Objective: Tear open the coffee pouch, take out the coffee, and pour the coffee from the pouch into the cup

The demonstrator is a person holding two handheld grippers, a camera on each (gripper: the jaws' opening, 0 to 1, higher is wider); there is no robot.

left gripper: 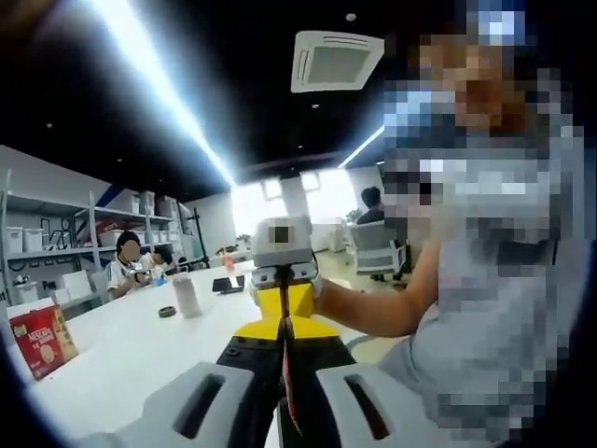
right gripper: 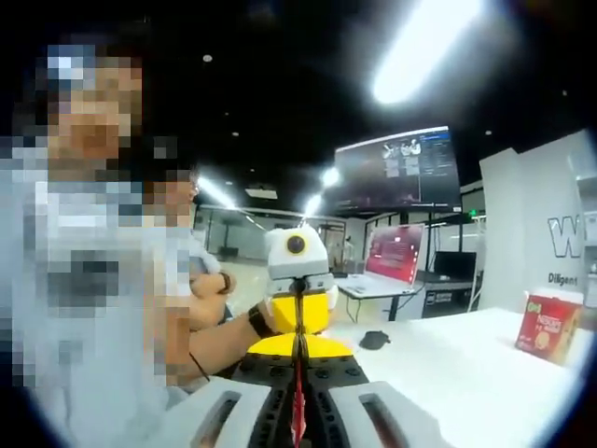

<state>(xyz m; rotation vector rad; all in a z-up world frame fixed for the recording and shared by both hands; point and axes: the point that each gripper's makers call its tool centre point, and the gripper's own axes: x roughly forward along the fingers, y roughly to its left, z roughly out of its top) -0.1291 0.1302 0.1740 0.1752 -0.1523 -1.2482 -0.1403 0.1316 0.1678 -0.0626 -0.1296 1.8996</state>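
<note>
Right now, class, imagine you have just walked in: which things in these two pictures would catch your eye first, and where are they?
First, the two grippers facing each other, both pinching a thin red coffee pouch edge-on between them: the left gripper low in its own view, the right gripper likewise. Next, the red Nescafe box standing on the white table, and the bright ceiling light strip overhead.

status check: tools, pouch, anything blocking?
Both tools shut on coffee pouch, stretched edge-on between left tool and right tool. Not yet torn, by appearance. Nothing between tools.
</note>
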